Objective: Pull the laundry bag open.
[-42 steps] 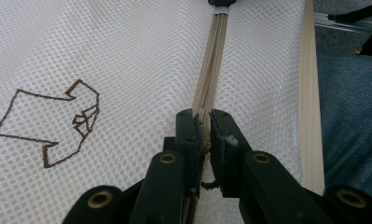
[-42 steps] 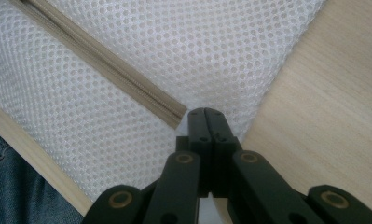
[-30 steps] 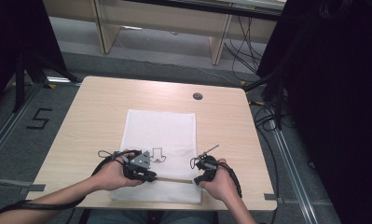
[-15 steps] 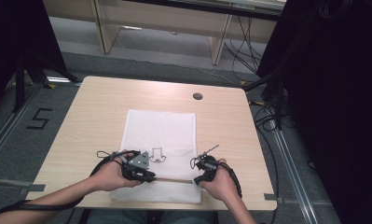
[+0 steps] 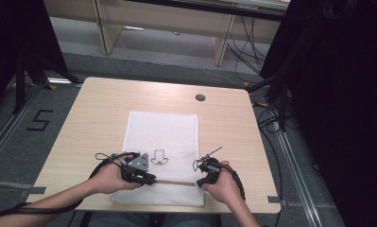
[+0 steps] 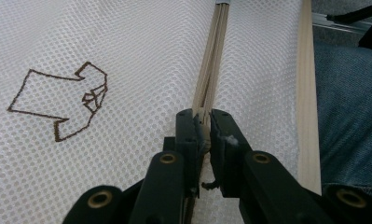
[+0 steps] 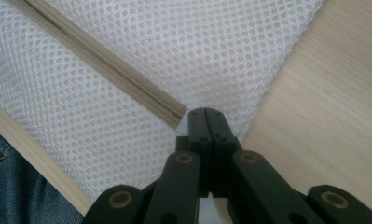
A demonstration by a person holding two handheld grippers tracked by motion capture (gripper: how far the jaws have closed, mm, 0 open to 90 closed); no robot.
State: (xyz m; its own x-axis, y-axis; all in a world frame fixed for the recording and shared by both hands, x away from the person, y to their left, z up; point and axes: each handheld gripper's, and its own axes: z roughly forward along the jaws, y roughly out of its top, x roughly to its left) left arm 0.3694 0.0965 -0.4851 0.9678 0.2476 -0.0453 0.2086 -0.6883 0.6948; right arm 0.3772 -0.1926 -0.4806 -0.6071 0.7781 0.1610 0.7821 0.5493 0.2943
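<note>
Left gripper [image 6: 203, 122] is clamped on the zipper pull [image 6: 201, 116] of the white mesh laundry bag [image 5: 160, 137], which lies flat mid-table near the person's edge. Right gripper [image 7: 205, 112] is pinched shut on the mesh beside the zipper [image 7: 104, 70] end, anchoring it (jaws fully together, fabric caught at the tips). Risks: the thin pull slipping out of the left jaws if tugged off the zipper line; mesh bunching and jamming the slider if the right anchor lets go.

Even overhead light was soft on the surface [image 5: 106, 109]; darkness lay beyond; close views stayed sharp, shadows faint
</note>
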